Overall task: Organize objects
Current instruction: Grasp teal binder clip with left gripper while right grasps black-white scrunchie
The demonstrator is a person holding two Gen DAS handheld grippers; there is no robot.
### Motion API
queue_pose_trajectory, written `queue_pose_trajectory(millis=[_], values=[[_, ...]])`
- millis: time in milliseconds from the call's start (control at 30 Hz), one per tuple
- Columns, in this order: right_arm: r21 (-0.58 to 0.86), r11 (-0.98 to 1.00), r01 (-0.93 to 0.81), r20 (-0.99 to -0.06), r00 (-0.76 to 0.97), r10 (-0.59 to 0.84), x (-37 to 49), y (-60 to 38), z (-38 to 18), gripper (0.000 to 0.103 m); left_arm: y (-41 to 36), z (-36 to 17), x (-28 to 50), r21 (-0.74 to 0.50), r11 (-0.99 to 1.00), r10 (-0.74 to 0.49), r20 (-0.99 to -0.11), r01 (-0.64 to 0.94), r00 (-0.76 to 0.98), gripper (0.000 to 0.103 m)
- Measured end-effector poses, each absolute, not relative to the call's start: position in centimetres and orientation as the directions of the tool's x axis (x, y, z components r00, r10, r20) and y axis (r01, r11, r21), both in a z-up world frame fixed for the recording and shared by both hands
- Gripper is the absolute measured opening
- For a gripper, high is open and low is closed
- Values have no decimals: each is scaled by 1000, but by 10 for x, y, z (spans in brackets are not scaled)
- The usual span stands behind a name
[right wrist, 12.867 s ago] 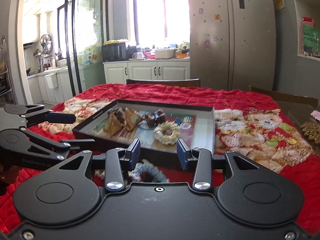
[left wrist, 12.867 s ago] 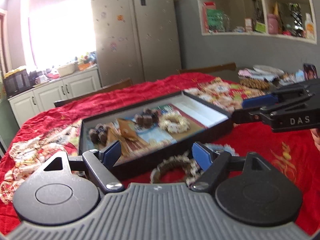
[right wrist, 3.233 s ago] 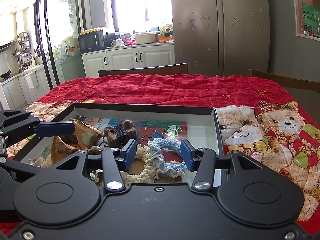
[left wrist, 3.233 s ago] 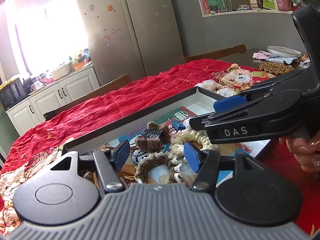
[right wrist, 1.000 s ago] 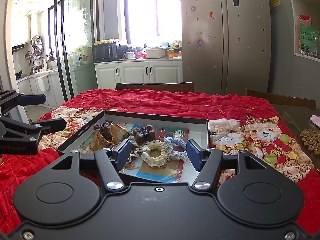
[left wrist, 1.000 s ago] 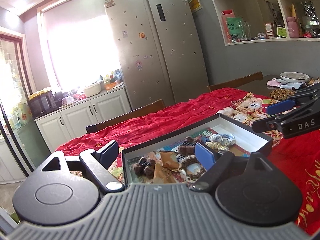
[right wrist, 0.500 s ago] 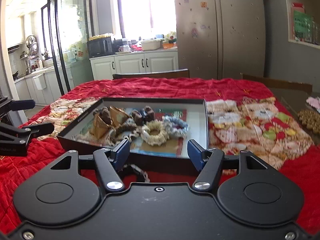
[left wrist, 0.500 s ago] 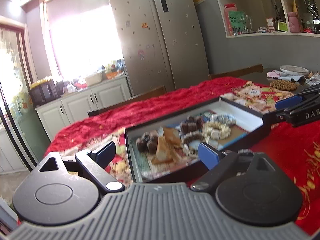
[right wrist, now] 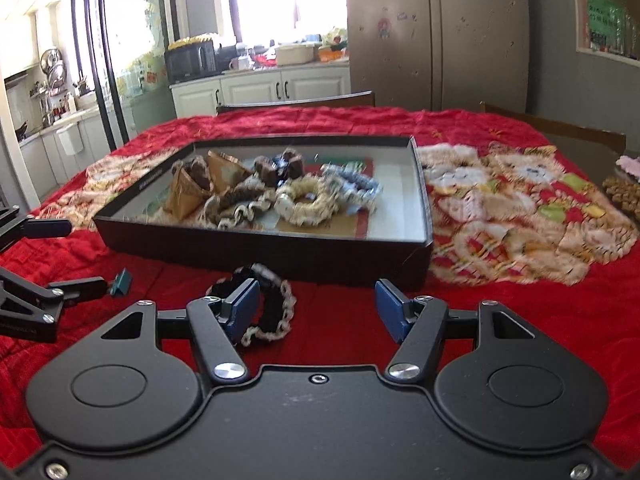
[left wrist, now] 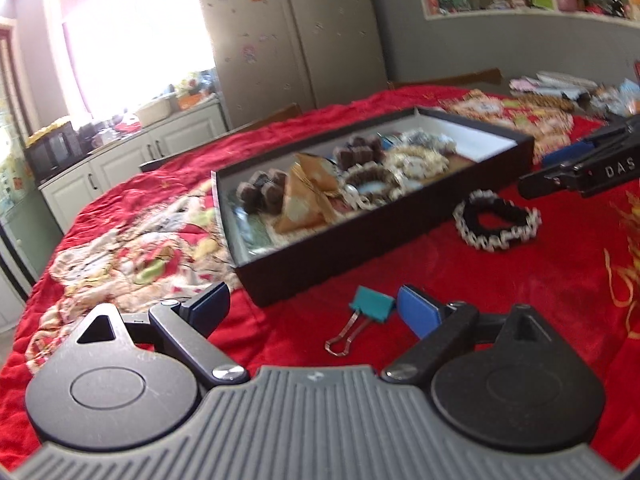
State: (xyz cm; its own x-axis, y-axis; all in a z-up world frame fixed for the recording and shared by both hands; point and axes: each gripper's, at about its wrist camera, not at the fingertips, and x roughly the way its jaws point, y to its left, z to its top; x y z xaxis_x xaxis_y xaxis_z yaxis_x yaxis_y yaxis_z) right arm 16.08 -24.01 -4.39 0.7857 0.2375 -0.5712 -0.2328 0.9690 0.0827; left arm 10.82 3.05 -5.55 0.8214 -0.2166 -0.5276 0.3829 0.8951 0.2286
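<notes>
Left gripper [left wrist: 314, 308]: jaws spread wide over the red cloth, gripping nothing; blue rubber pads [left wrist: 418, 312], ribbed grey housing.
Binder clip [left wrist: 370, 304]: teal metal body with looped wire handles, lying flat on the cloth just beside the left gripper's right pad, at 1 o'clock in the left wrist view.
Right gripper [right wrist: 316, 308]: jaws wide apart and empty; matte black body, blue pads.
Black scrunchie [right wrist: 264, 304]: soft black fabric ring edged in cream lace, on the cloth at 11 o'clock in the right wrist view, partly behind the left pad, just in front of the box.
Box [right wrist: 280, 252]: shallow black rectangular cardboard tray with a pale inner wall, at 12 o'clock, holding crocheted cream [right wrist: 306, 202], brown [right wrist: 236, 204] and light blue [right wrist: 352, 184] scrunchies, fuzzy brown hair clips [right wrist: 280, 168] and tan folded pieces [right wrist: 186, 192].
Tablecloth [right wrist: 520, 300]: plush red fabric with teddy-bear prints.
Refrigerator [right wrist: 436, 32]: beige double doors dotted with magnets, at 1 o'clock, far.
</notes>
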Motion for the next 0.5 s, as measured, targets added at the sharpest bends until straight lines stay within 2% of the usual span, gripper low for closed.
queue_pose_trajectory(millis=[100, 500], values=[[77, 966, -246, -582, 776, 244, 163, -233, -51, 61, 25, -62, 107, 233, 877, -241, -541, 419, 805, 95], [74, 958, -276, -611, 747, 262, 172, -220, -65, 46, 22, -65, 117, 141, 871, -315, -574, 471, 756, 66]])
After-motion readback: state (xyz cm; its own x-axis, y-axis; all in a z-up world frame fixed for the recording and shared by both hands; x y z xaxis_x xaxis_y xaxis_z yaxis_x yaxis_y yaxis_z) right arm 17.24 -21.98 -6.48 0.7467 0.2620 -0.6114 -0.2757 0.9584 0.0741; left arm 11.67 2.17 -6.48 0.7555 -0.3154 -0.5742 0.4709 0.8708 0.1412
